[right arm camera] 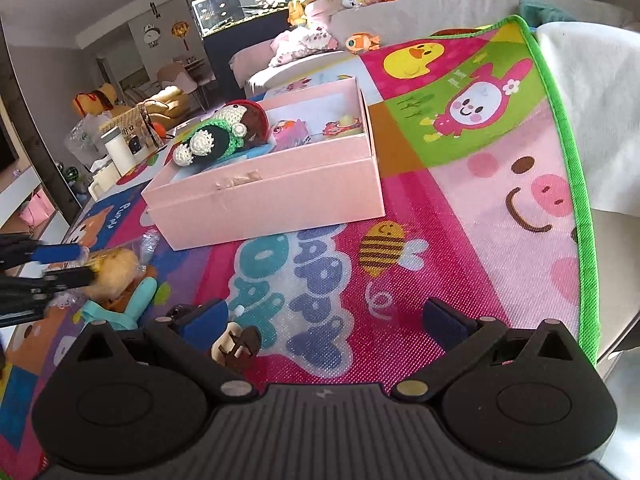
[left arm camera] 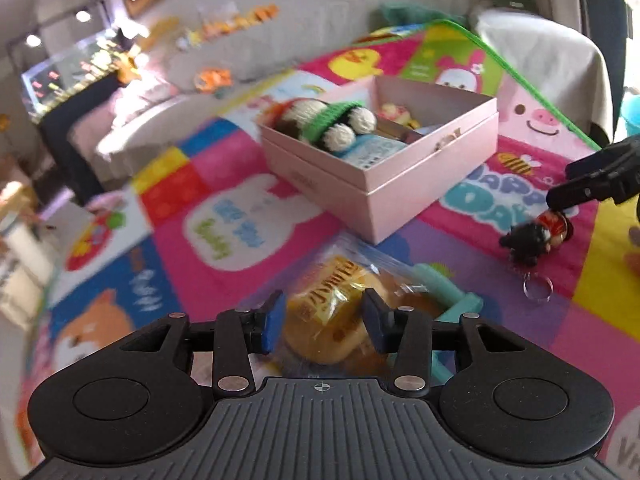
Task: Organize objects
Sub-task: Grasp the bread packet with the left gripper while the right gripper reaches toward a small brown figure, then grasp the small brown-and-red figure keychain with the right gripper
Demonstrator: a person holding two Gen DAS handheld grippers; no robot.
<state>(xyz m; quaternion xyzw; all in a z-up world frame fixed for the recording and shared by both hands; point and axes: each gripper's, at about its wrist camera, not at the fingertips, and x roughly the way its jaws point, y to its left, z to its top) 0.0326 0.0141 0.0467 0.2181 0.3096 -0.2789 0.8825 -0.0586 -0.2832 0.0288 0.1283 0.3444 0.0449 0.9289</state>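
An open pink box (left arm camera: 400,184) sits on the colourful play mat and holds a knitted doll (left arm camera: 332,124) and small toys; it also shows in the right wrist view (right arm camera: 272,200). My left gripper (left arm camera: 324,318) is shut on a bagged yellow bun (left arm camera: 340,312), also seen from the side in the right wrist view (right arm camera: 112,268). A teal toy (left arm camera: 448,292) lies under the bun. My right gripper (right arm camera: 328,320) is open just above the mat, with a small doll keychain (right arm camera: 236,344) by its left finger. The keychain (left arm camera: 536,236) lies under that gripper's tip (left arm camera: 568,196).
The play mat (right arm camera: 480,208) has a green edge (right arm camera: 576,200) on the right, with a white cloth beyond. A sofa with plush toys (right arm camera: 304,44) stands behind the box. Cups and a basket (right arm camera: 124,140) stand at the left.
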